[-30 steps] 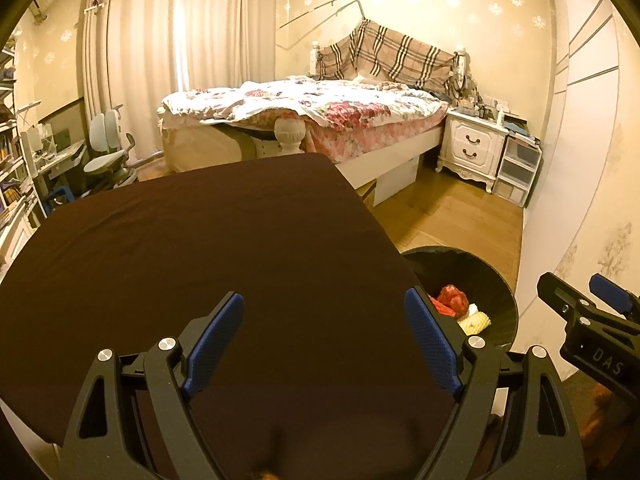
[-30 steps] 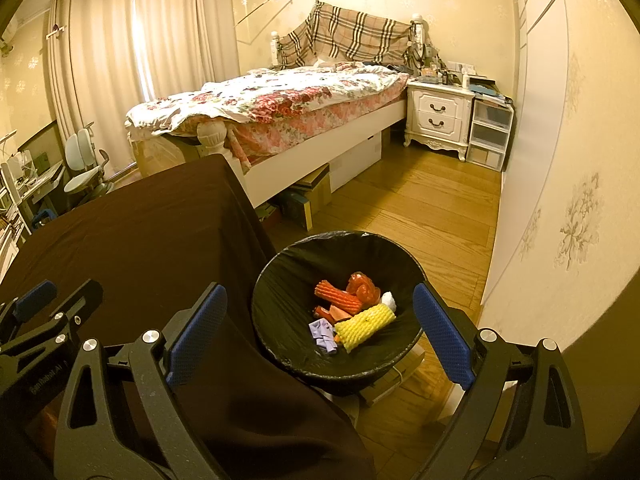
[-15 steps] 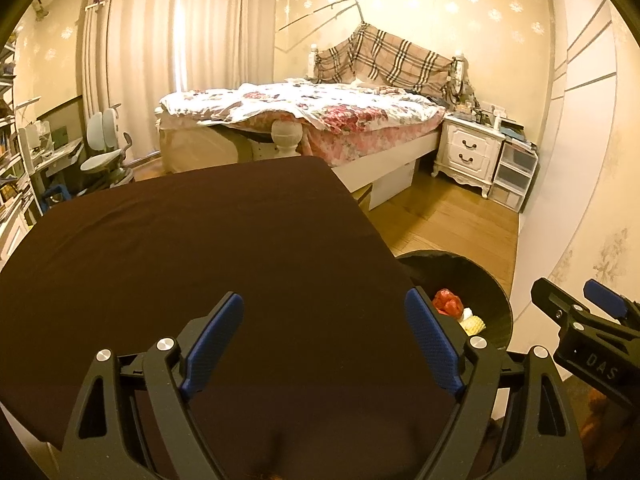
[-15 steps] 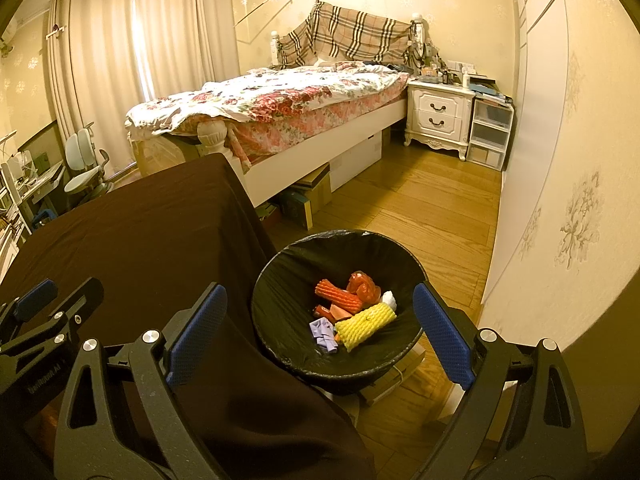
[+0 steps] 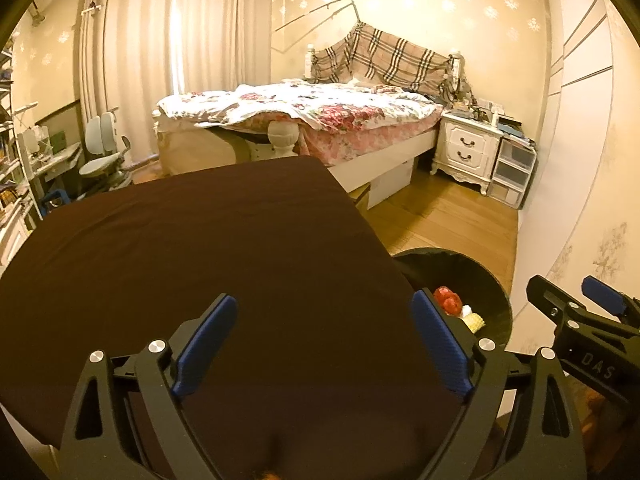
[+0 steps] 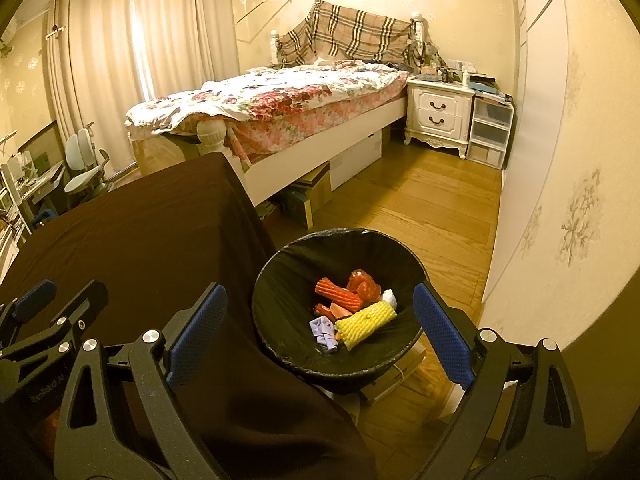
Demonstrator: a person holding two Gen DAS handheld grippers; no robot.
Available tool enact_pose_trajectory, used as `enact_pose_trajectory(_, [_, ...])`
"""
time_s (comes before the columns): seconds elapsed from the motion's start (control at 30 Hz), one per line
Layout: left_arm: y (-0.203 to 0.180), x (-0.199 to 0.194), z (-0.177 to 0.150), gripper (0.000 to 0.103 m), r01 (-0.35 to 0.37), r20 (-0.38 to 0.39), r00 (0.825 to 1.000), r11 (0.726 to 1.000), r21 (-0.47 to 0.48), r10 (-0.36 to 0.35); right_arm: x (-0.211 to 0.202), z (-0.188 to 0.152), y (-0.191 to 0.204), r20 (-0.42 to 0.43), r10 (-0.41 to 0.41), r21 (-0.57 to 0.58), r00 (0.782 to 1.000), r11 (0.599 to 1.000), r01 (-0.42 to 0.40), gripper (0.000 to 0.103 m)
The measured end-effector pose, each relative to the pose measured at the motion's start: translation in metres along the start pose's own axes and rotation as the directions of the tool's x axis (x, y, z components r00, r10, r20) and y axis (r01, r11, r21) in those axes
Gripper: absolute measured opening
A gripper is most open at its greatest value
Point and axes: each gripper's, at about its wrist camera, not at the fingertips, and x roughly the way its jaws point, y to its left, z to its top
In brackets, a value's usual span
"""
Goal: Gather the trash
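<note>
I see left gripper (image 5: 324,344) jaws opening wide, nothing between them, over the table (image 5: 200,248); right gripper (image 6: 320,332) jaws wide, empty, above bin (image 6: 280,300).

Pale capital letters "DAS" are legible on the black frame of the right gripper (image 5: 600,308), seen at the right edge of the left wrist view. Faint lettering runs along the black frame of the left gripper (image 6: 44,304), at the lower left of the right wrist view, but it is too small and blurred to read. No other legible text or numbers noted.
</note>
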Motion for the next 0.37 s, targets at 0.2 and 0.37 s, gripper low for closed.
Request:
enact_pose_trajectory(0.2, [0.001, 0.001, 0.001, 0.089, 0.003, 0.000, 1.000, 1.000, 0.006, -0.003, 0.001, -0.001, 0.001, -0.002, 0.005, -0.005, 1.000, 1.000, -0.005, 0.092])
enact_pose_trajectory(0.37, [0.010, 0.007, 0.004, 0.089, -0.010, -0.030, 0.999, 1.000, 0.000, 0.010, 0.003, -0.006, 0.009, -0.007, 0.021, -0.016, 1.000, 1.000, -0.021, 0.092])
